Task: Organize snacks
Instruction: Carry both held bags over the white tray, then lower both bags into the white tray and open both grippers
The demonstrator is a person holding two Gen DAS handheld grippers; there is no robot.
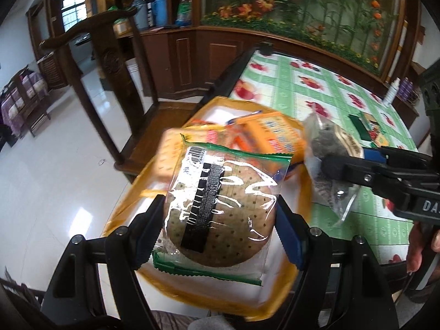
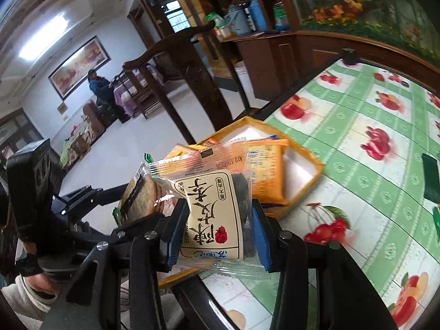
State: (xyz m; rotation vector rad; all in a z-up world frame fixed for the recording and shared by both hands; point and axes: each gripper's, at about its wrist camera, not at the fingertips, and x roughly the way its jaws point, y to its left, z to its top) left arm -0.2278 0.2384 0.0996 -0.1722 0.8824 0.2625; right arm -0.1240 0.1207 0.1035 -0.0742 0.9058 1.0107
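Both tongs are clamped on snack packets above the yellow box [image 1: 154,170]

The left gripper [image 1: 220,233] is pinched on a clear, green-edged packet [image 1: 222,206] in which a round, dotted brown biscuit is seen, held over the near end of the box. The right gripper [image 2: 220,228] is pressed on a clear pouch [image 2: 211,214] of dark pieces with a cream label, beside the box's right edge. Orange packets [image 1: 272,134] are lying in the box

My grippers [image 1: 220,228] are black frames with silver screws and blue ribbed pads [image 2: 262,236]; white lettering marks the right one [image 1: 327,169]; my sleeve [image 2: 22,297] is off-white.
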